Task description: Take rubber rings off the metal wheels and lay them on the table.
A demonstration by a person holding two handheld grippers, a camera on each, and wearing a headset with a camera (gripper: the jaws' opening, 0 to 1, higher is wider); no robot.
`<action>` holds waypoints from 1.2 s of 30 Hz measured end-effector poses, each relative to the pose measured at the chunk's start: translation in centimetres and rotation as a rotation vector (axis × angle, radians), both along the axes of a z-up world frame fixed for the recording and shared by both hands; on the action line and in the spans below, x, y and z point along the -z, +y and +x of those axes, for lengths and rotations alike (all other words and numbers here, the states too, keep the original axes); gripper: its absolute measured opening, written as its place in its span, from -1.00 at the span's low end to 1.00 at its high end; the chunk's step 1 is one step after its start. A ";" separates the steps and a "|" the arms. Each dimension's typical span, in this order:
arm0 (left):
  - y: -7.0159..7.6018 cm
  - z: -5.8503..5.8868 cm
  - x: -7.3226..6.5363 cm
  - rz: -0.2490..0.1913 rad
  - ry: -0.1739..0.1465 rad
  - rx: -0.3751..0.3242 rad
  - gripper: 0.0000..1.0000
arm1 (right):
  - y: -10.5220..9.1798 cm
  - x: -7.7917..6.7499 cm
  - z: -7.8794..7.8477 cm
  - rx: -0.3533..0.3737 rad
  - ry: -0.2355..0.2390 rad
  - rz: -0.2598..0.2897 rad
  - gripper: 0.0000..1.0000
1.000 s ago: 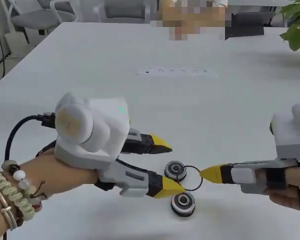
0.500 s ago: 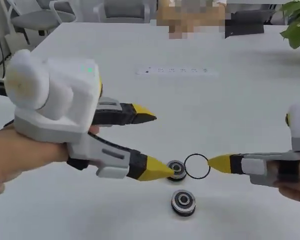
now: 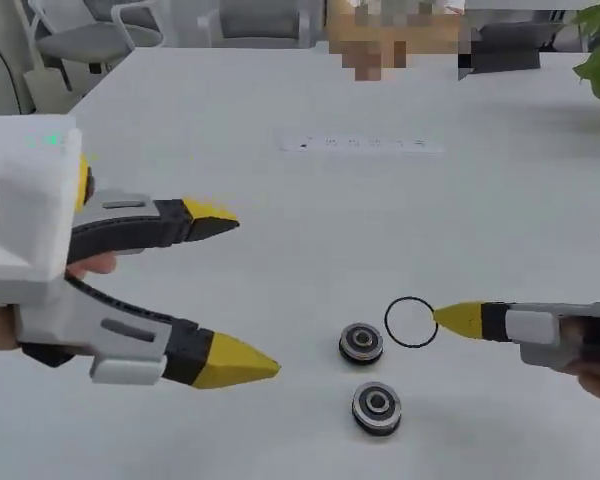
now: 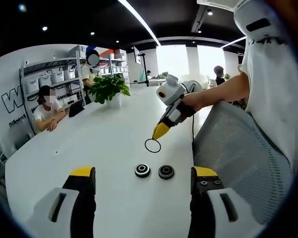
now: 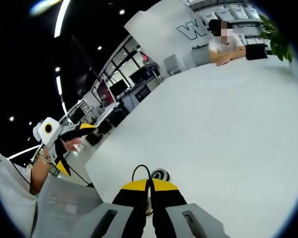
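Surface (image 3: 310, 220), broad and white, carried everything in the head view. Above it at the left, the left gripper (image 3: 255, 295) was the biggest thing in sight. Its yellow-tipped jaws were spread wide with nothing between them, and it was well apart from the wheels. At the right edge was the right gripper (image 3: 445, 318), its jaws pressed together on the rubber ring (image 3: 411, 298). The right gripper view showed the thin black band pinched between the two yellow tips. Two metal wheels lay flat on the surface between the grippers, close together but not touching. The farther wheel (image 3: 361, 342) sat just beside the ring, and the nearer wheel (image 3: 377, 407) sat below it in the head view. The rubber ring stood out from the right gripper's tip as an open black circle, on the side toward the farther wheel. Whether it rested on the surface or hung just above it could not be told.
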State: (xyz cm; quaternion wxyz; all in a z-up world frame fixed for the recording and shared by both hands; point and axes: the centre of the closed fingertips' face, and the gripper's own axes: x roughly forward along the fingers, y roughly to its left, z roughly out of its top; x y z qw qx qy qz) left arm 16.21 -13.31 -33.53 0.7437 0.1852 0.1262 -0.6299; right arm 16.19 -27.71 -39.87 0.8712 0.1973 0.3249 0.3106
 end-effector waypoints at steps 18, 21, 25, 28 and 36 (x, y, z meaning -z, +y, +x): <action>3.8 -0.8 0.9 -0.040 0.042 -0.148 0.76 | -0.6 -0.6 0.2 0.031 -0.011 0.034 -1.00; 4.2 -1.3 1.6 -0.031 0.060 -0.157 0.77 | -0.6 -0.7 0.1 0.032 -0.016 0.032 -1.00; 4.5 -1.6 2.1 -0.031 0.076 -0.170 0.77 | -0.6 -0.9 0.1 0.032 -0.021 0.033 -1.00; 4.7 -1.7 2.6 -0.033 0.089 -0.184 0.78 | -0.6 -1.0 0.1 0.031 -0.023 0.034 -1.00; 5.0 -2.2 3.7 -0.029 0.124 -0.208 0.78 | -0.6 -1.2 0.1 0.031 -0.035 0.022 -1.00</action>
